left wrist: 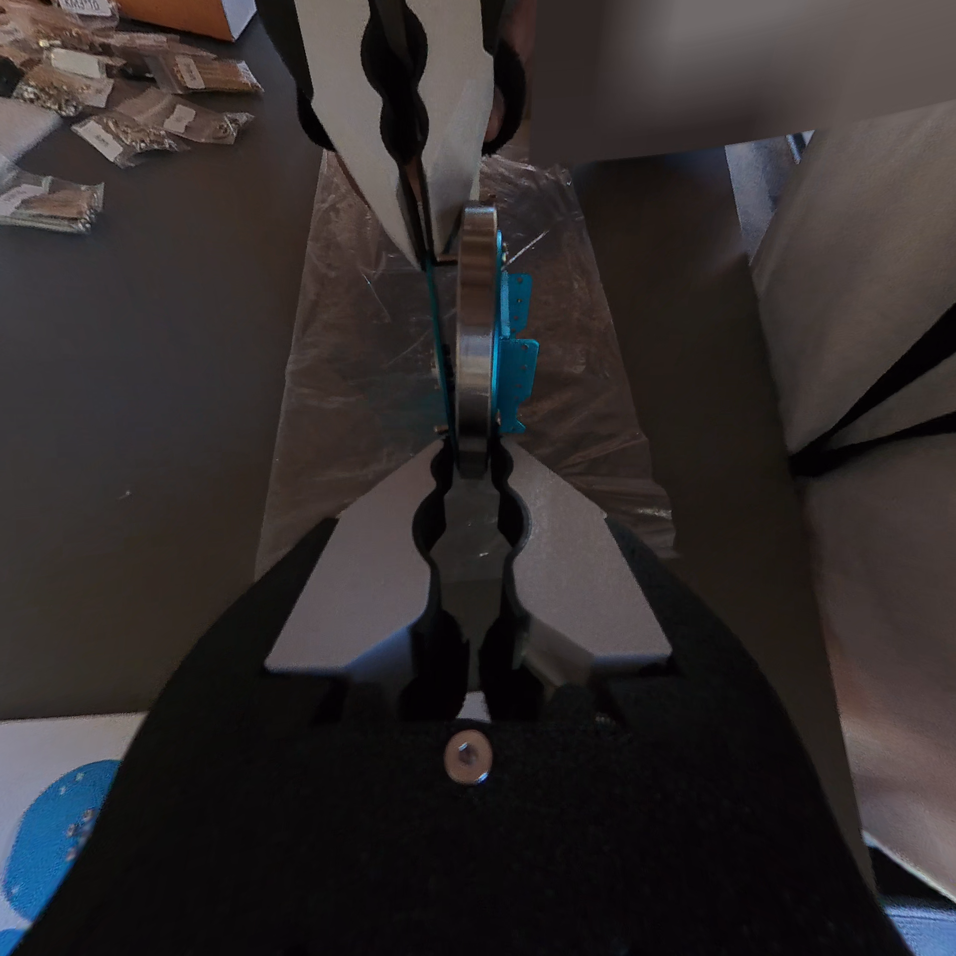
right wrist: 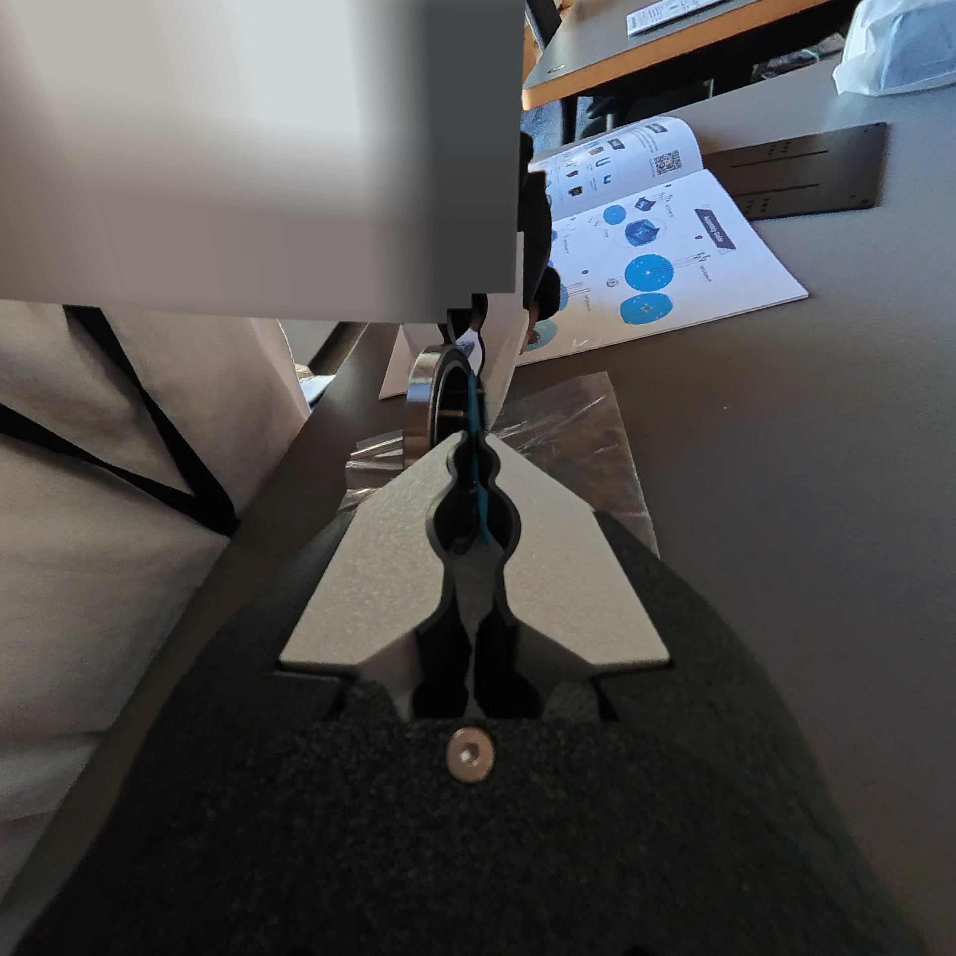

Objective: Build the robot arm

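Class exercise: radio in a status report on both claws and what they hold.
Left claw shut on steel ring. Right claw shut on blue plate, edge-on beside ring. Clear plastic bag lies beneath; open booklet sits clear.

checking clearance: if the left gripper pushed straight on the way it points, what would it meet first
Probably the right gripper, facing it head-on across the steel ring that the left gripper grips; a thin blue plate sits alongside. Depth is hard to judge.

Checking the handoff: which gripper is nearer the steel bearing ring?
Left. The left gripper clamps the steel bearing ring's rim; the right gripper grips the thin blue plate beside it.
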The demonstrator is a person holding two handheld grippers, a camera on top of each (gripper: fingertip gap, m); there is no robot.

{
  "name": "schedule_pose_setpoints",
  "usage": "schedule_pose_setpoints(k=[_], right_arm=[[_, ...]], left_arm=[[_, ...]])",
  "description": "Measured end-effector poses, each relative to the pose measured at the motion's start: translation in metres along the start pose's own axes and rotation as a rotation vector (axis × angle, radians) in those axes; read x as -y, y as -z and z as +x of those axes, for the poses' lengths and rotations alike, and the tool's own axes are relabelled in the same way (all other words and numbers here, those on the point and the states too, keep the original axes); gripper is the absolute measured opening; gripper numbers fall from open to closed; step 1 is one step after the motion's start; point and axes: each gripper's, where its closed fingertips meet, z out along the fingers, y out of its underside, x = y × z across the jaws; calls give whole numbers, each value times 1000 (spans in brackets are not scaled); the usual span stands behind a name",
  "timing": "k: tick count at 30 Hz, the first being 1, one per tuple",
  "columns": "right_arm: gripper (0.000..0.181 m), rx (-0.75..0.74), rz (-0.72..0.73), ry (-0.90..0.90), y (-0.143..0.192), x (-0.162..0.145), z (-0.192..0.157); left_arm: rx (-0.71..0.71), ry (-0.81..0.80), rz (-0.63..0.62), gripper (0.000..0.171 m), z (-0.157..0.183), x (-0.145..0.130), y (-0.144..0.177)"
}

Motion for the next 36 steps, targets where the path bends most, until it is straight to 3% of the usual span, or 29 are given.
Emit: schedule_pose_setpoints(k=[11,20,29,31,36], right_arm=[[0,134,78,-274,-2,10,-5],[9,275,205,-538,14,19,-8],[25,120,189,-464,31,7,-5],[30,54,135,-406,32,-4,-7],[44,50,-47,-279,11,-34,-36]], left_arm=[[-240,434,168,13,25,15,12],[-364,602,303,12,34,30,19],[-302,625,272,12,26,26,12],[-282,610,251,11,25,23,10],[-242,565,221,12,21,26,8]])
